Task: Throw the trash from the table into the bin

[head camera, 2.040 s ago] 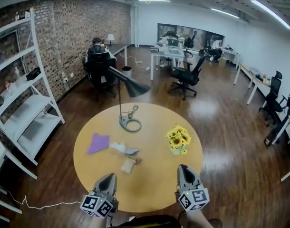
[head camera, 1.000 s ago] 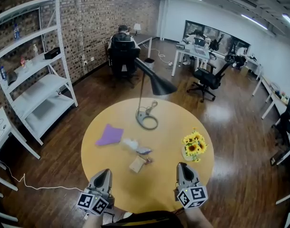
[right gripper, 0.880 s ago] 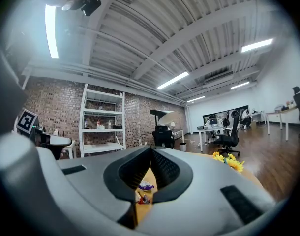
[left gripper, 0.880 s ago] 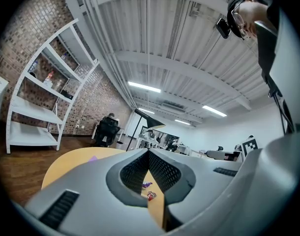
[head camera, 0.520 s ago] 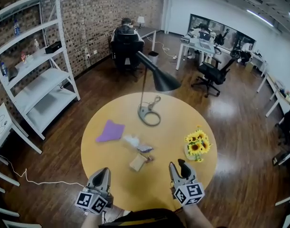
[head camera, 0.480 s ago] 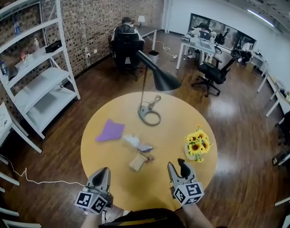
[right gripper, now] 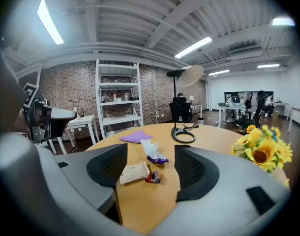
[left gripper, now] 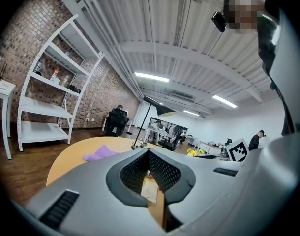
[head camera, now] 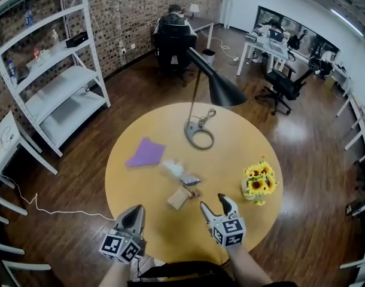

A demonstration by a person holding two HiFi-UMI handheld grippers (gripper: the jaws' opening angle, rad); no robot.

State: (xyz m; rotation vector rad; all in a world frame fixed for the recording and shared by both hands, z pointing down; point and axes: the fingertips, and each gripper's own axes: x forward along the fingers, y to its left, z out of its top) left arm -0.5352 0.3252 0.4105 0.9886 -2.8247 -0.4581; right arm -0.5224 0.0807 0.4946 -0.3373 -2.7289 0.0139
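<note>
Aiming at the tan packet (head camera: 178, 197) mid-frame, the right gripper (head camera: 215, 203) has just spread its empty jaws to grab it, while the left gripper (head camera: 134, 211) idles closed.

Strip lights (right gripper: 47, 22) are blazing high above the fingers (right gripper: 108, 167) of the right gripper (right gripper: 150, 154), lighting the room evenly. Beyond them, the floor (head camera: 296, 130) is catching soft glare. Both gripper views are bending and darkening round the edges, and the nearest finger surfaces are blurring.
</note>
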